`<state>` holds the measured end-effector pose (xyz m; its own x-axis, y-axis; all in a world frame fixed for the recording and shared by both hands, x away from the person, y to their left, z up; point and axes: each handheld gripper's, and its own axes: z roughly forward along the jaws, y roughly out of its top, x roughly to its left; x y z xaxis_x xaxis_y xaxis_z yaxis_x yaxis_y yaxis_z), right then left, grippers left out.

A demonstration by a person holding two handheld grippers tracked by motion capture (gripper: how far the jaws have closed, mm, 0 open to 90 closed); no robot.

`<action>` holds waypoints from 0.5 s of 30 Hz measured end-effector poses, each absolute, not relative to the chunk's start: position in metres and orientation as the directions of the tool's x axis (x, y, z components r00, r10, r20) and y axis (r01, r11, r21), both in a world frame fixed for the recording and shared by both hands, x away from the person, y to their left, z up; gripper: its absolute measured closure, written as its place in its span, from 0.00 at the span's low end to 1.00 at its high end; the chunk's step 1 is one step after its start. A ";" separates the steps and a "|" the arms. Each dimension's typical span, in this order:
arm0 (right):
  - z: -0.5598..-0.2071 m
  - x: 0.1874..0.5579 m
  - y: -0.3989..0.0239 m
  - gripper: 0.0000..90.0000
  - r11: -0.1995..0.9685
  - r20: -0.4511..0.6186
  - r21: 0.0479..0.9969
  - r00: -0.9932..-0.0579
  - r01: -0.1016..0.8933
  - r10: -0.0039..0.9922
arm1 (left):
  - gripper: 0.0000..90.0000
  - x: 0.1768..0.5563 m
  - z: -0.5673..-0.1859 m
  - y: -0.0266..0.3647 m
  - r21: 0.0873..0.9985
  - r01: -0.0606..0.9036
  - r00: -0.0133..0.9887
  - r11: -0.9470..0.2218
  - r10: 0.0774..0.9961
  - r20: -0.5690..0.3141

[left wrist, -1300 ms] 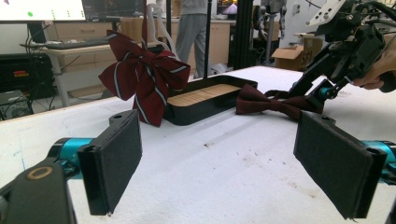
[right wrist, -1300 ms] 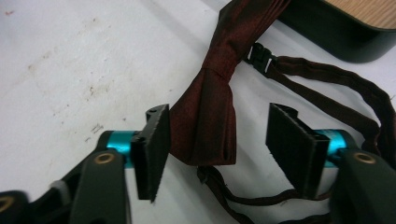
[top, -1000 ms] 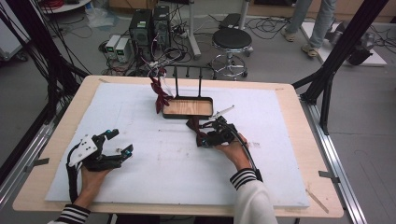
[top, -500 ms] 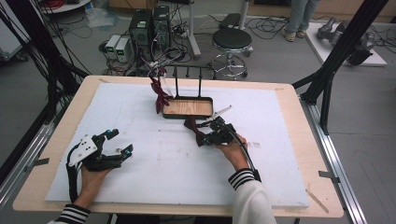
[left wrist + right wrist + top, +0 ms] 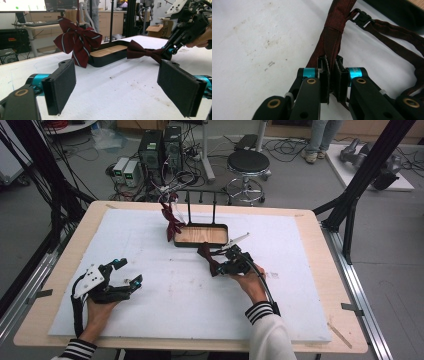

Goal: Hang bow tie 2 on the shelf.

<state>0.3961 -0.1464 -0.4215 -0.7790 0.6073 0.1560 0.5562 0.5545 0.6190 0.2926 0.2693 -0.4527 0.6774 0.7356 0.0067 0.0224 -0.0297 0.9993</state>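
Your white foam-covered table (image 5: 150,320) carries a black-rimmed tray with a wooden floor (image 5: 201,235) near its far middle, with thin black upright rods rising at the back of it. One striped maroon bow tie (image 5: 171,220) already hangs by the tray's left end, so that piece looks placed.

The plain dark maroon bow tie (image 5: 206,258) lies on the foam just in front of the tray, not in it. Your right gripper (image 5: 223,266) has just closed its jaws on one wing of this tie and now pinches the fabric. By my reading the grasp is made; the lift and the carry to the tray or rods are left.

Your left gripper (image 5: 131,273) rests near the table's front left, well apart from both ties, jaws spread wide with nothing between them.

View differences:
- The right gripper view gives the pinch itself: pads (image 5: 324,72) clamped on the fabric, the tie's strap with its black plastic clasp (image 5: 362,16) trailing off behind.
- The left gripper view gives the side profile: plain tie (image 5: 143,52) flat on the foam, striped tie (image 5: 77,40) up off it, against the tray's end.
- The high view gives the layout of both hands and the tray.
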 end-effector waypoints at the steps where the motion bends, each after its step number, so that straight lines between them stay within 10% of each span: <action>1: -0.421 0.396 -0.147 0.95 0.552 0.156 0.624 -0.780 0.554 0.606 | 0.18 0.293 -0.453 0.269 0.999 0.022 0.677 -0.029 0.736 0.006; 15: -0.403 0.388 -0.154 0.95 0.495 0.102 0.716 -0.775 0.493 0.624 | 0.18 0.293 -0.453 0.269 0.999 0.022 0.677 -0.031 0.736 0.008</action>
<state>0.3877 -0.1537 -0.4026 -0.7746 0.6242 0.1023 0.4931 0.4947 0.7157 0.2926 0.2691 -0.4527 0.6766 0.7364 0.0080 0.0216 -0.0307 0.9993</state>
